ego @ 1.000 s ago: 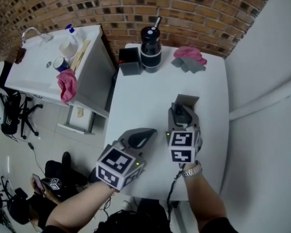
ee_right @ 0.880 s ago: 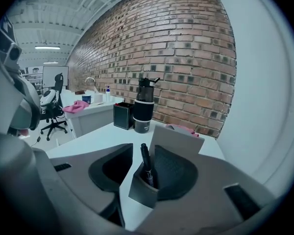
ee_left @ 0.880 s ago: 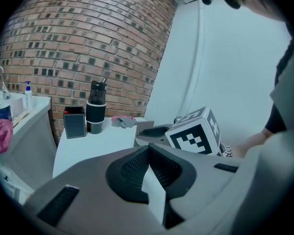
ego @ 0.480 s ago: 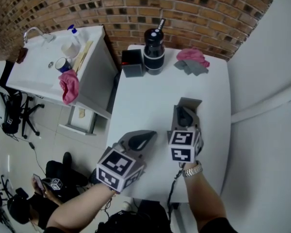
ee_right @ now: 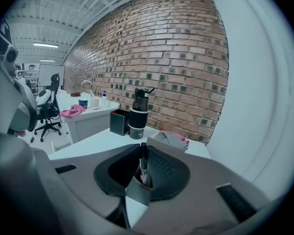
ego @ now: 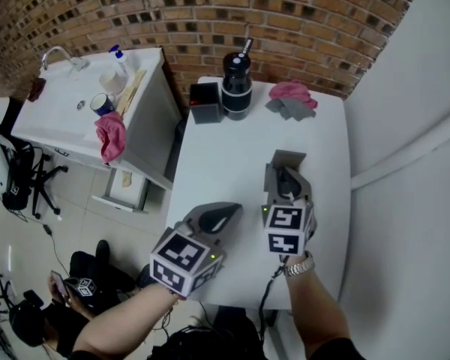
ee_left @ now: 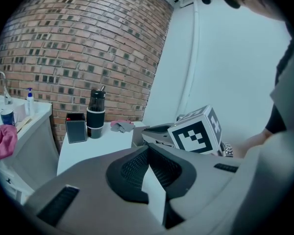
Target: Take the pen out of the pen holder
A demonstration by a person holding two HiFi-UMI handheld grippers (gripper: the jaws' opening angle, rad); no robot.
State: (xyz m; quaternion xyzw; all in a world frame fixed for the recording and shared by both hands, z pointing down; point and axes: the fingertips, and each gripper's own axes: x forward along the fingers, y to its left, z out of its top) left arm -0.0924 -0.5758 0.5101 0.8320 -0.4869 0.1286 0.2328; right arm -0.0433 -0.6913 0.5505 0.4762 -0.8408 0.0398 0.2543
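One slim black pen with a pale lower end (ee_right: 143, 161) stands upright between the jaws of the right gripper (ego: 286, 172), which are clamped on it, its long axis rising across the pads. The black square pen holder (ego: 205, 102) sits well apart at the far left corner of the white table (ego: 232, 156), so I judge the pen already out. The left gripper (ego: 219, 216) hovers by the near edge, jaws together on nothing. The right jaws have just been closing; the holder sits where it did earlier.
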